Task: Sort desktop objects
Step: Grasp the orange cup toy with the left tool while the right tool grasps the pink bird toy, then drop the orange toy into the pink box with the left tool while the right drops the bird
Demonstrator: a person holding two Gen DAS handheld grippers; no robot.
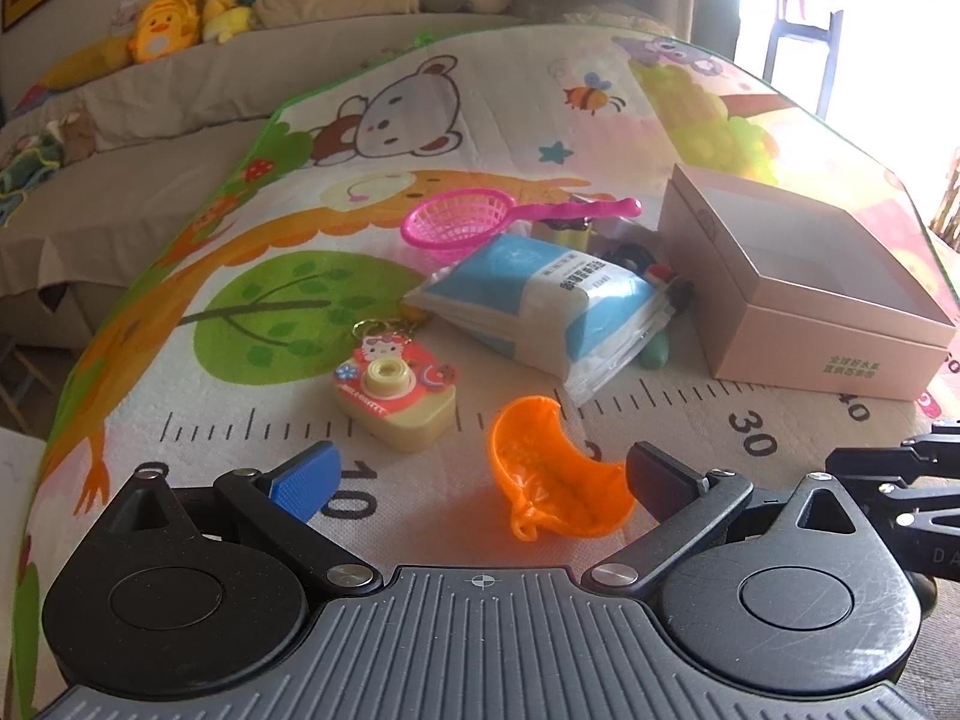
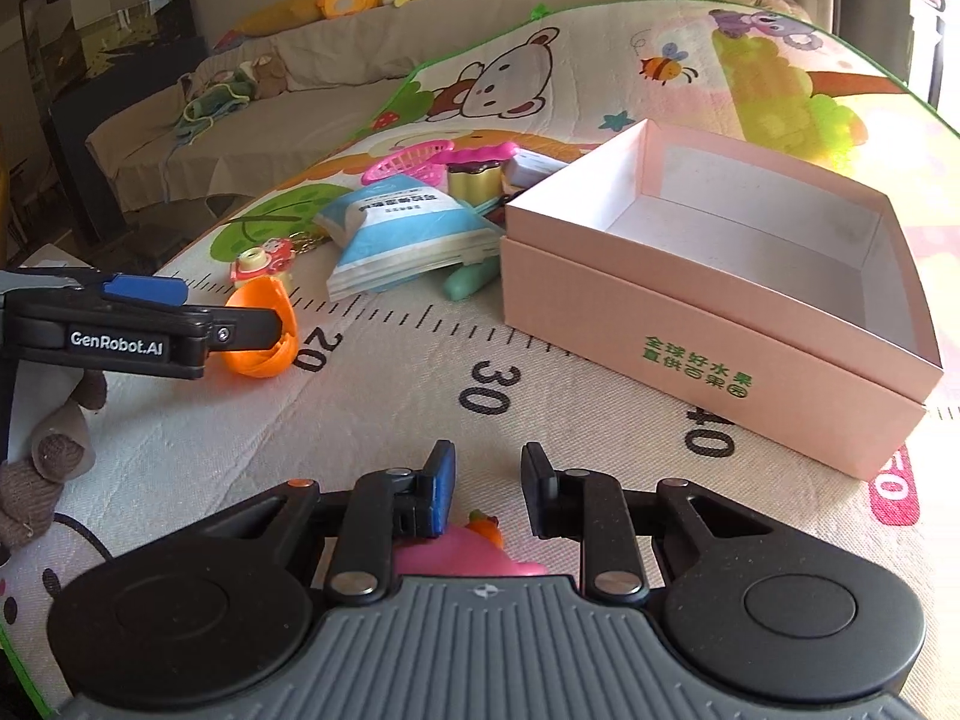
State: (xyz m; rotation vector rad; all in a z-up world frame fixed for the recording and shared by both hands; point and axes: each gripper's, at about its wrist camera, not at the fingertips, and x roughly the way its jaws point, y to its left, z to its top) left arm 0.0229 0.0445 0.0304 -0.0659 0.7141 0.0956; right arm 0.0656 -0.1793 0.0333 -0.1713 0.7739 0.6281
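My left gripper [image 1: 480, 474] is open wide, its jaws either side of an orange toy bowl [image 1: 555, 471] lying on the mat, not closed on it; the bowl also shows in the right wrist view [image 2: 264, 324]. My right gripper [image 2: 487, 495] is open a little and empty, low over the mat, with a pink toy [image 2: 474, 552] beneath it. An open, empty pink box [image 2: 720, 276] stands ahead to the right. Beside it lie a blue-white packet [image 1: 540, 300], a pink toy strainer [image 1: 474, 222], and a Hello Kitty toy camera [image 1: 396, 396].
A colourful cartoon play mat with a printed ruler [image 2: 480, 384] covers the surface. A green object [image 2: 471, 279] lies by the box, a yellow-green jar [image 2: 474, 177] behind the packet. A sofa with plush toys [image 1: 168, 24] is at the back. A brown plush [image 2: 54, 456] sits at the left edge.
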